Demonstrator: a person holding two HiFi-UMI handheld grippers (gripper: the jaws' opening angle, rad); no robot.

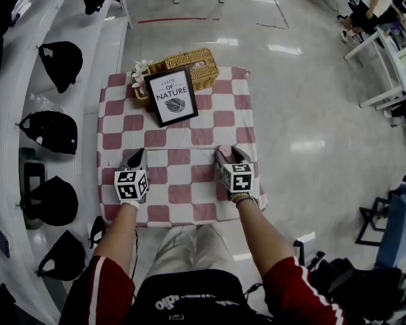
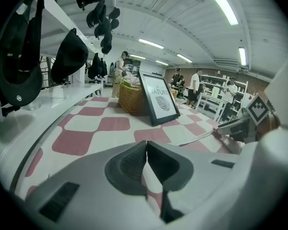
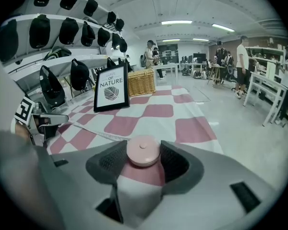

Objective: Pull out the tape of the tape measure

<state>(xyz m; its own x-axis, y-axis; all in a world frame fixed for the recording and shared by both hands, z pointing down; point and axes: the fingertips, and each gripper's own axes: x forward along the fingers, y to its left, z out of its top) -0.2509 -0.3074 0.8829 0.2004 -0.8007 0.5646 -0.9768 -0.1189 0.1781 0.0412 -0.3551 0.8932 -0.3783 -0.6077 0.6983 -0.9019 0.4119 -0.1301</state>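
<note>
Take the framed picture (image 1: 171, 97) as the fixed mark. It stands leaning back on the far half of the table (image 1: 227, 120), which wears a red-and-white chequered cloth. Past the picture's left side the cloth's edge runs close beside a white shelf rack (image 1: 88, 26) hung with black caps (image 1: 61, 63), so that side is tight. Past its right side the table ends at shiny floor (image 1: 304, 127), with wide room to move. On the person's side of the picture the cloth runs on to the near edge, and both tongs are over that stretch.

Just behind the picture sits a wicker basket (image 1: 197, 66), with a few pale flowers (image 1: 140, 73) at the picture's far left corner. Both stand well apart from the tongs.

The left tongs (image 1: 139, 156) are nearer the person than the picture's left corner, and the right tongs (image 1: 223, 153) are out to its right. The tape (image 1: 183, 149) stretches thin and pale between them, roughly parallel to the near edge. The tape measure (image 3: 143, 151), a round pink case, is clenched in the right tongs, with a pad pressing on each side. The left tongs are squeezed together at the tips; the tape runs in behind one jaw to that tip, so they pinch its end.

Both tongs point towards the picture and slant down, tips low over the cloth and marker cubes facing up. The forearms reach in over the near edge, well apart.
</note>
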